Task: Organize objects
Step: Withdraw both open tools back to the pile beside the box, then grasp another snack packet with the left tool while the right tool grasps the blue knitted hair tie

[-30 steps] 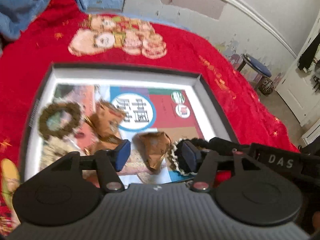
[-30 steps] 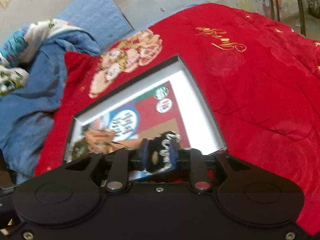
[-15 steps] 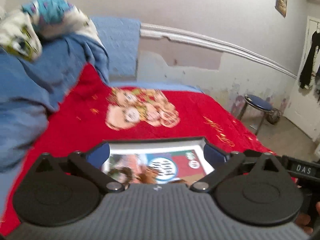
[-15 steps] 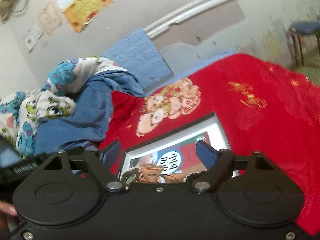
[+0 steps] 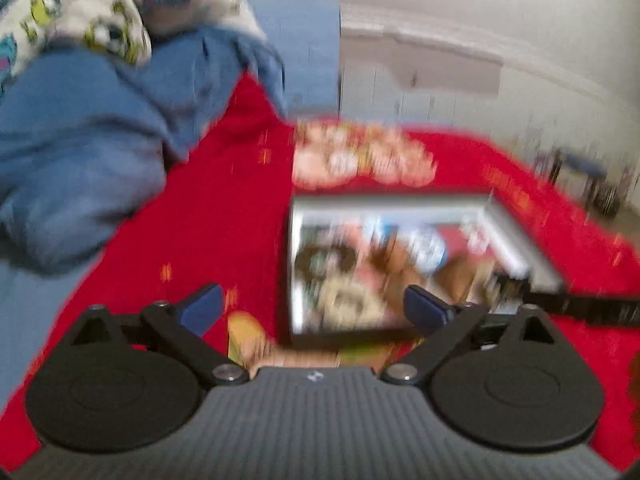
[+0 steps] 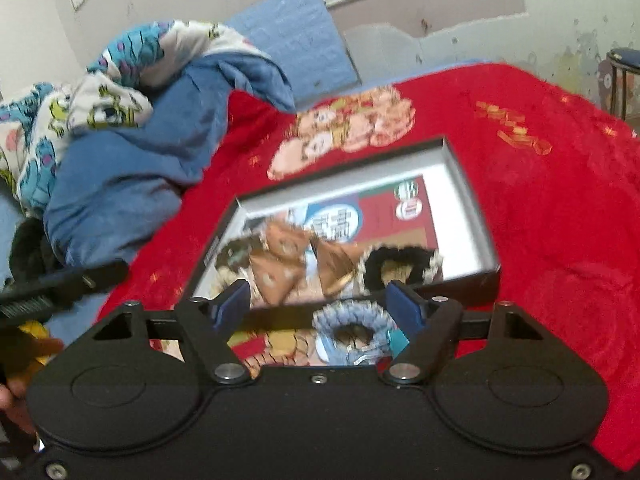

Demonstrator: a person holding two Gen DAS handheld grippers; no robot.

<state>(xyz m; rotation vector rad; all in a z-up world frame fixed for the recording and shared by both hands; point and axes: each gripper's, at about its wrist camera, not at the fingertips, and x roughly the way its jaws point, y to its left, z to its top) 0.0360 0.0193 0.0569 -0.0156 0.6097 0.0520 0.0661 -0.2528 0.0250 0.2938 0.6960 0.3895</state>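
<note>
A shallow black box [image 6: 466,184] with a white rim lies on the red blanket. It holds brown triangular pouches [image 6: 276,274] and scrunchies, one black with white trim [image 6: 400,264]. A light blue scrunchie [image 6: 352,322] lies on the blanket just outside the box's near edge, between my right gripper's open fingers. My right gripper [image 6: 320,308] is open and empty above that edge. My left gripper [image 5: 314,308] is open and empty, left of and in front of the blurred box [image 5: 516,232].
A pile of blue and patterned bedding [image 6: 132,120] lies at the left on the red blanket [image 6: 560,200]. A blue-topped stool [image 6: 624,64] stands by the wall at the far right. The left gripper's body [image 6: 60,284] shows at the left edge.
A second ago my right gripper was shut on the black scrunchie over the box; it opened and the scrunchie now lies in the box. Both grippers opened, rose and now tilt back down.
</note>
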